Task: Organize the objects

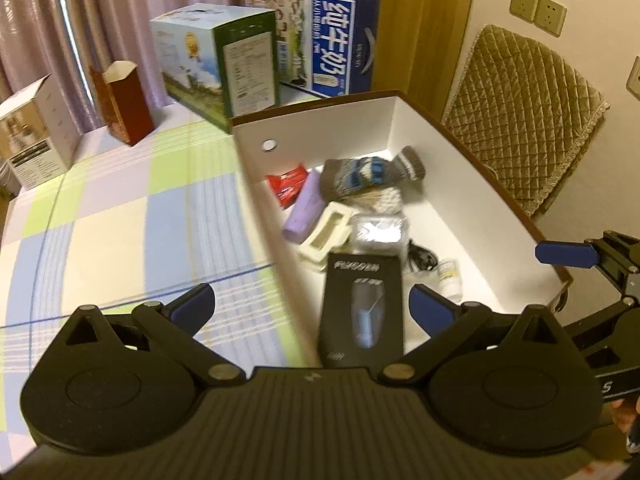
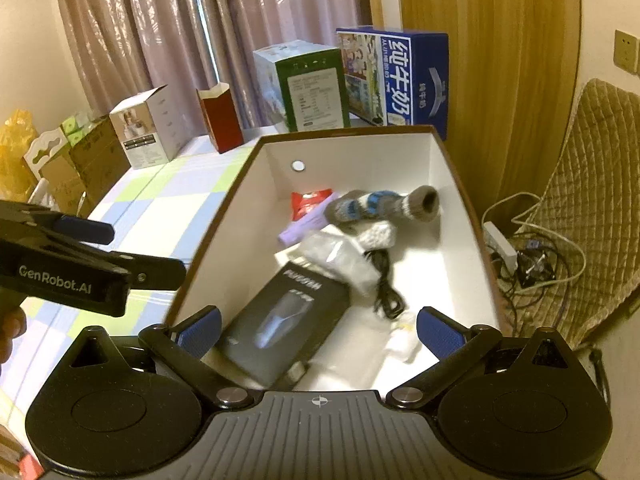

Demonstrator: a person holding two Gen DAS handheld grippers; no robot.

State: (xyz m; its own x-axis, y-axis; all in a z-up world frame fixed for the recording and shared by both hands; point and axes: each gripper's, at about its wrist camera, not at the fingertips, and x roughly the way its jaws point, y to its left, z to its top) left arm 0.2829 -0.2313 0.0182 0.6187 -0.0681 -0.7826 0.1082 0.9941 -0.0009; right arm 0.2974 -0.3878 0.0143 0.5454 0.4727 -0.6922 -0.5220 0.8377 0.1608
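On the far left of the checked worktop point(image 1: 120, 216) stands a white carton point(image 1: 36, 140), then an open red box point(image 1: 124, 102), a green-sided carton point(image 1: 218, 60) and a blue milk carton point(image 1: 320, 36) along the far edge by the curtain point(image 1: 48, 20). To their right sits the big white storage box point(image 1: 328, 124), brown on the outside, with the sorted things lying in it: a red packet point(image 1: 286, 186) and a purple roll point(image 1: 304, 212) at its far left, a grey and blue striped sock point(image 1: 368, 174) beside them, a cream frame point(image 1: 328, 232), a clear bag point(image 1: 378, 232) and a black cable point(image 1: 420, 260) toward the middle. Nearest lies the black shaver box point(image 1: 360, 312), flat on the bottom. The left gripper point(image 1: 312, 304) hangs over the box's near edge with its blue fingers point(image 1: 192, 306) spread wide and nothing between them. The right gripper point(image 2: 318, 328) hovers just to its right, fingers point(image 2: 438, 336) likewise wide apart and holding nothing. Farther right, a quilted chair cover point(image 1: 524, 120) leans by the wall.
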